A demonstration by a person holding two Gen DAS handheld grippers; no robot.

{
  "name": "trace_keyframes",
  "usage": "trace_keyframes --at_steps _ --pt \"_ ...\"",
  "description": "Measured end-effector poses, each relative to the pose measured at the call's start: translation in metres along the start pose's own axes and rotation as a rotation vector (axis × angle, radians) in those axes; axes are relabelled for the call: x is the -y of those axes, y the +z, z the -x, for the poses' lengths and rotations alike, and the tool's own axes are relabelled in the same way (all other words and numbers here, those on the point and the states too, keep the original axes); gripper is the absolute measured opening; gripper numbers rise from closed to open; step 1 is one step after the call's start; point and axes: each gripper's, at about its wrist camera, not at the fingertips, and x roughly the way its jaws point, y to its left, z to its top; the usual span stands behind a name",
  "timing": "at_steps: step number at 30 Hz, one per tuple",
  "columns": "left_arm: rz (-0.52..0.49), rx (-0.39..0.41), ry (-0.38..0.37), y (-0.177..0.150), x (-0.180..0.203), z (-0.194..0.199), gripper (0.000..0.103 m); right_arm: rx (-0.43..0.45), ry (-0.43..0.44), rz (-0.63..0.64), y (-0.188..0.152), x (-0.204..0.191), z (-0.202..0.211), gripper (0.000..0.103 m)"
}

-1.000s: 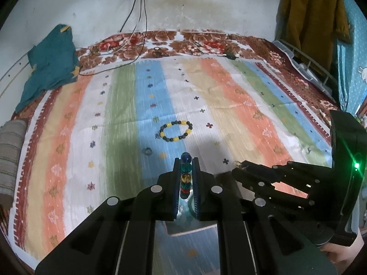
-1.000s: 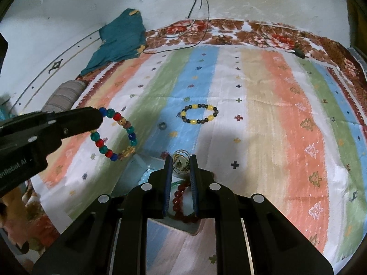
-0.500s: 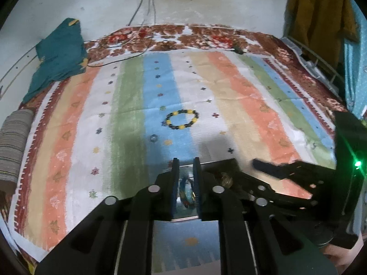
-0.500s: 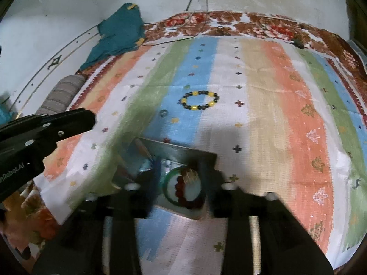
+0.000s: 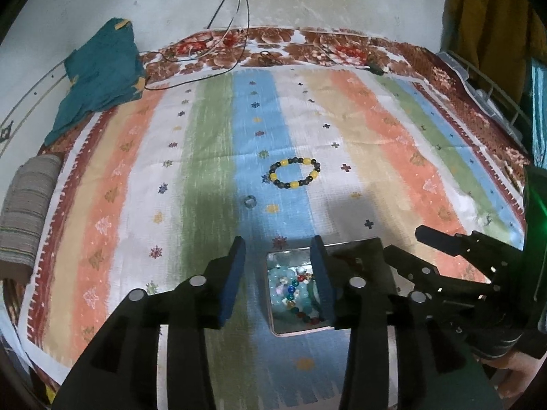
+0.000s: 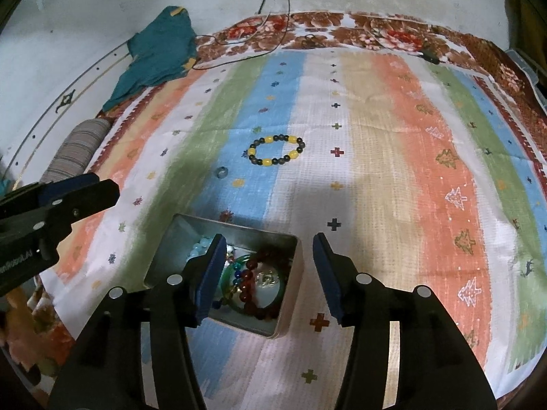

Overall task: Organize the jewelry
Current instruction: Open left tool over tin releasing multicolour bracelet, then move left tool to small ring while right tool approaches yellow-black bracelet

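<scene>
A metal tin (image 6: 171,239) (image 5: 273,324) sits on the striped cloth just under both grippers. Inside lie a multicoloured bead bracelet (image 5: 294,288), pale blue beads, a dark red bead bracelet (image 6: 254,273), a green bangle (image 6: 227,282) and a small shiny piece (image 6: 266,278). My left gripper (image 5: 277,275) hovers over the tin, jaws opening, nothing between the pads. My right gripper (image 6: 268,271) hangs over the tin too, jaws opening and empty. A black-and-yellow bead bracelet (image 5: 294,173) (image 6: 276,150) lies further out on the blue stripe. A small ring (image 5: 250,201) (image 6: 222,172) rests to its left.
The striped cloth (image 5: 359,130) covers a floral bedspread against a white wall. A teal garment (image 5: 99,75) lies at the back left, with cables (image 5: 218,48) beside it. A striped roll (image 5: 27,215) sits at the left edge. A metal rack (image 5: 492,92) stands on the right.
Both grippers opened. The multicoloured bracelet left my left gripper's pads and now lies in the tin. The small shiny piece dropped from my right gripper into the tin.
</scene>
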Motion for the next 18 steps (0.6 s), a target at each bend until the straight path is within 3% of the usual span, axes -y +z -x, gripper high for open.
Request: trace_keyframes --at_steps 10,18 --pt "-0.027 -0.026 0.041 0.007 -0.004 -0.018 0.047 0.006 -0.001 -0.044 0.011 0.009 -0.007 0.068" --pt "-0.028 -0.064 0.035 0.012 -0.010 -0.037 0.054 -0.012 -0.005 -0.064 0.022 0.017 -0.022 0.070"
